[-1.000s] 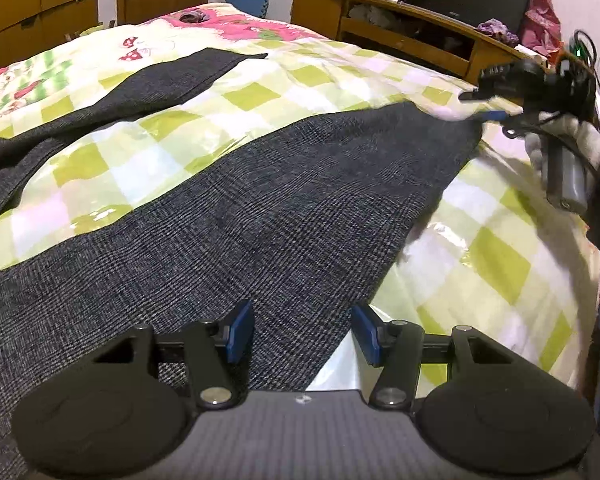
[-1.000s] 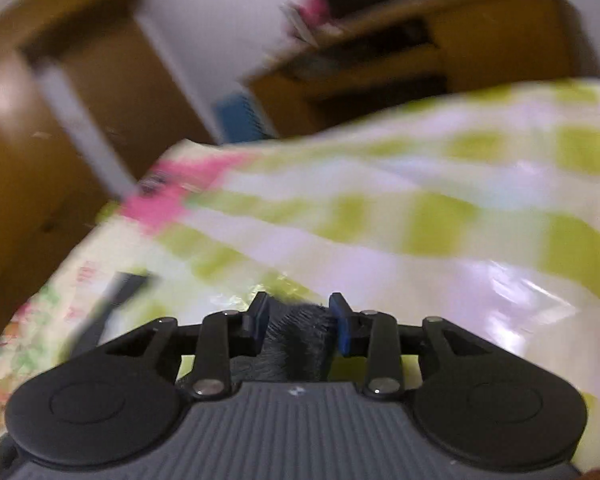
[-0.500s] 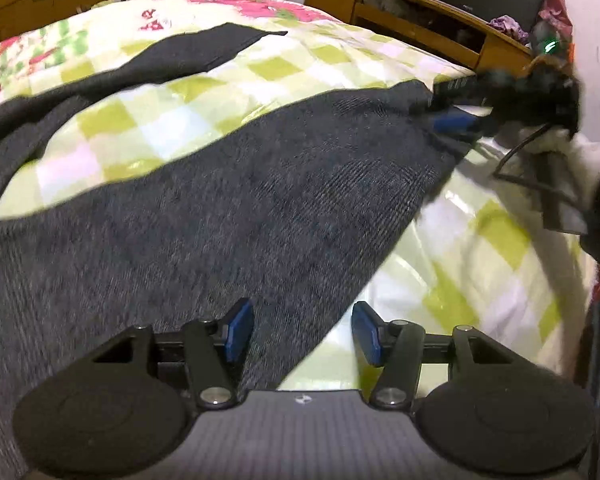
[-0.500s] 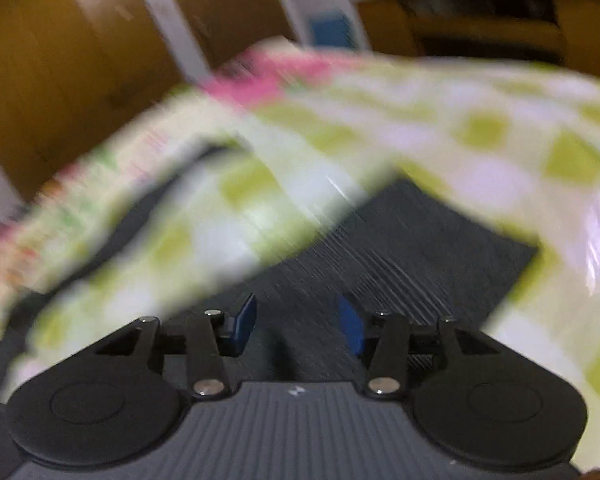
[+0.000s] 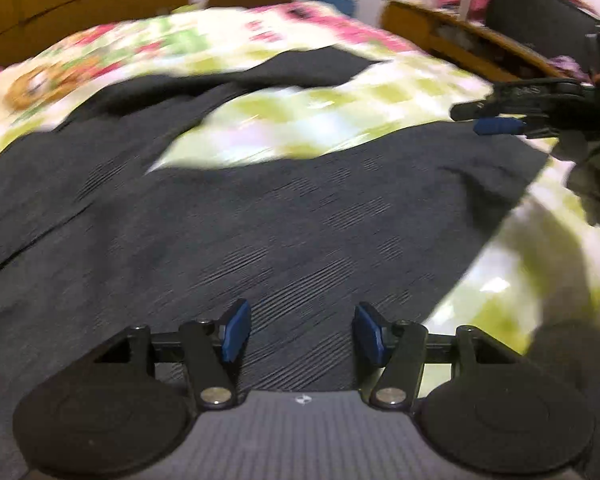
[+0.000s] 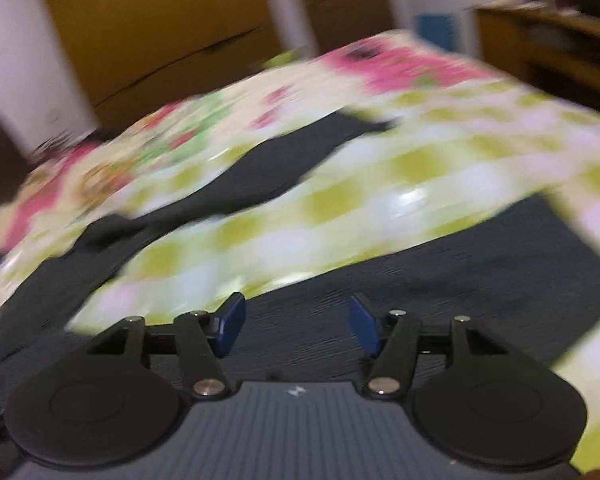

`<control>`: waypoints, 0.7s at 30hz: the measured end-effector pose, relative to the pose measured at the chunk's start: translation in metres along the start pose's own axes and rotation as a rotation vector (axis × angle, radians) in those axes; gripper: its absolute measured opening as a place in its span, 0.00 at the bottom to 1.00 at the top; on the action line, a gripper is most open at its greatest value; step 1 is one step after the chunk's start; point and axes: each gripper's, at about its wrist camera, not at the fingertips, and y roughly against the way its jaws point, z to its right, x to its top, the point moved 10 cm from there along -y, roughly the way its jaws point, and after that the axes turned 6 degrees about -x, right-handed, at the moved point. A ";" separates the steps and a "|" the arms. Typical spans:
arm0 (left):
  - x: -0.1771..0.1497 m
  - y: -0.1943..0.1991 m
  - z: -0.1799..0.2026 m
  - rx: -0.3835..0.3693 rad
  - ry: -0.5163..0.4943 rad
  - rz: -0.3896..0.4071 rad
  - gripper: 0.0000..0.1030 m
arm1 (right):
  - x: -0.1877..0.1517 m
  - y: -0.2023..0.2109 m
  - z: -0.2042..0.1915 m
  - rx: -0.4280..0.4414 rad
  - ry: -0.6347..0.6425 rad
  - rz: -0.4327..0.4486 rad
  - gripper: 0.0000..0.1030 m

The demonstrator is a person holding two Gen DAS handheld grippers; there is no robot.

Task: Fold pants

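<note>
Pants [image 5: 260,208], dark grey, lie spread flat on the bed [image 5: 300,120] over a green-checked cover, one leg reaching its right edge. Left tongs [image 5: 300,330] and right tongs [image 6: 298,326] hover above the fabric, both opening, nothing gripped between them.

Checked bedspread [image 6: 440,168], wooden wardrobe [image 6: 160,32], wooden desk [image 5: 460,46]

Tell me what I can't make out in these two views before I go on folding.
- Pants waist: cut off by the left edge, left wrist view.
- Pants fabric under each gripper's housing: hidden, both views.
- Far leg hem: smeared by motion blur, right wrist view.
- Desk clutter: blurred and small, left wrist view.
- Left gripper and right gripper, opening: whether the pads touch the cloth below.
</note>
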 end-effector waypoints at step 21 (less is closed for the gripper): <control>0.054 0.093 -0.274 0.276 0.082 0.085 0.75 | 0.066 -0.152 -0.328 0.396 0.888 -0.079 0.63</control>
